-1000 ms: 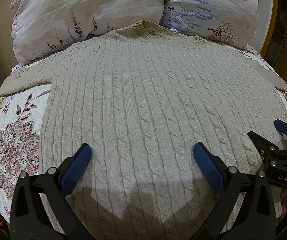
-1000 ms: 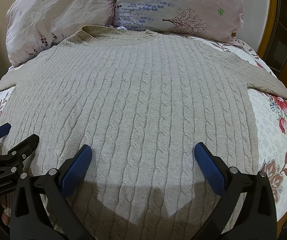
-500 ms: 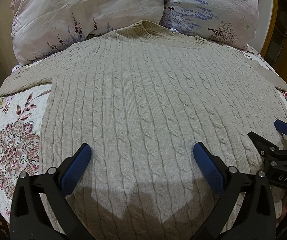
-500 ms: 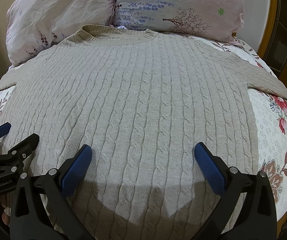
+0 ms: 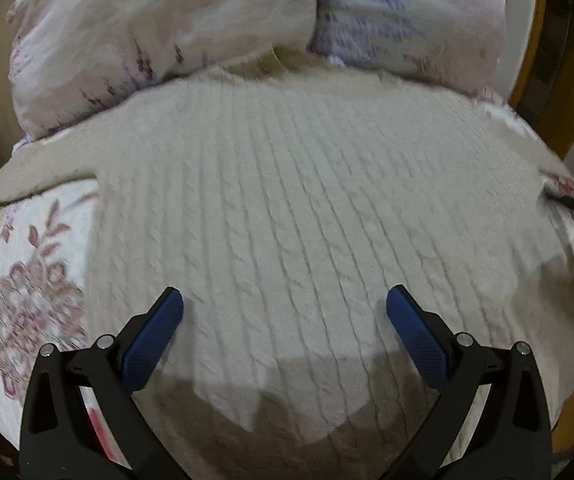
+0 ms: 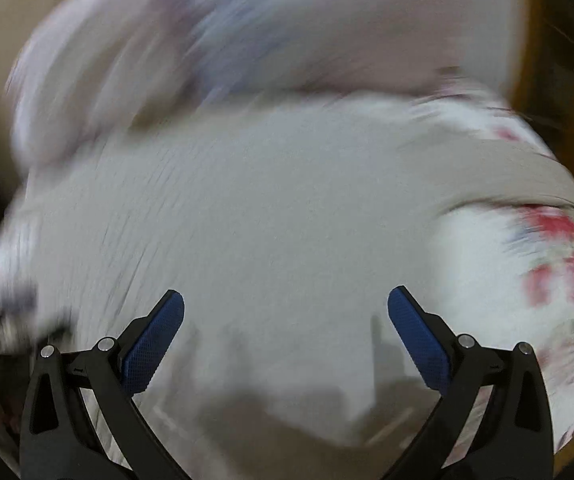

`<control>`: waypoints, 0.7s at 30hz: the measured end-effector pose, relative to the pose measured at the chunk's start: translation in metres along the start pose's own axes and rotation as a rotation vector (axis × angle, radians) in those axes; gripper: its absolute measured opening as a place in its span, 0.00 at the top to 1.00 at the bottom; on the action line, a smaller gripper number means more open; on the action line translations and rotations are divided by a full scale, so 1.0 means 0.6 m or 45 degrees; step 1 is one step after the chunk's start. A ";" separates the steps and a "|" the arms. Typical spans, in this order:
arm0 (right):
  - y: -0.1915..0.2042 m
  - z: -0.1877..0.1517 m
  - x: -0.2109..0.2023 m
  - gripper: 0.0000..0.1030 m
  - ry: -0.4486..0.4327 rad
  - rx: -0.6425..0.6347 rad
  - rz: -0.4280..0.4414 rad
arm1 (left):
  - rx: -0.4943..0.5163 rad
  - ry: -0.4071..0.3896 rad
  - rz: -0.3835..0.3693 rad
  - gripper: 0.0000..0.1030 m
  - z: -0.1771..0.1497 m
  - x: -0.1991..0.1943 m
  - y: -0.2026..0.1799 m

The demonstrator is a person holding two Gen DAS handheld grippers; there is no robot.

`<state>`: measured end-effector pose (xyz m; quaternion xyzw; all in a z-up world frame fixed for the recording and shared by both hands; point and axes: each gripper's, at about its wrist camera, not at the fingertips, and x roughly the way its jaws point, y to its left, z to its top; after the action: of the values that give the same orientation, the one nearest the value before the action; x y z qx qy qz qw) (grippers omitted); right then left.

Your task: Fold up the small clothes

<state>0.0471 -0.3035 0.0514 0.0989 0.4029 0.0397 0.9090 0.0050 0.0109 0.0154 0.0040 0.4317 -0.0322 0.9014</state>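
A beige cable-knit sweater (image 5: 295, 200) lies flat on the bed, collar toward the pillows, sleeves spread to both sides. It also shows in the right wrist view (image 6: 271, 216), heavily blurred. My left gripper (image 5: 285, 328) is open and empty above the sweater's lower part. My right gripper (image 6: 286, 328) is open and empty above the sweater's lower right part. A dark blurred shape at the left edge of the right wrist view may be the left gripper.
Two floral pillows (image 5: 159, 24) lie at the head of the bed behind the collar. The floral quilt (image 5: 27, 272) shows on the left of the sweater and on the right (image 6: 527, 280). A wooden frame (image 5: 535, 52) stands at the far right.
Both grippers have begun to move; the right wrist view is now strongly blurred and has swung right. The right gripper has left the left wrist view. The sweater lies as before.
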 end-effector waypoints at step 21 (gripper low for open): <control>-0.524 0.146 0.038 0.93 -0.294 1.031 -0.265 | -0.717 -0.196 0.144 0.02 0.108 -0.020 0.285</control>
<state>0.1250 -0.6203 0.0256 0.4100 0.2893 -0.2248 0.8352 0.0584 0.1800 0.0618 -0.2246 0.3530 0.1387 0.8976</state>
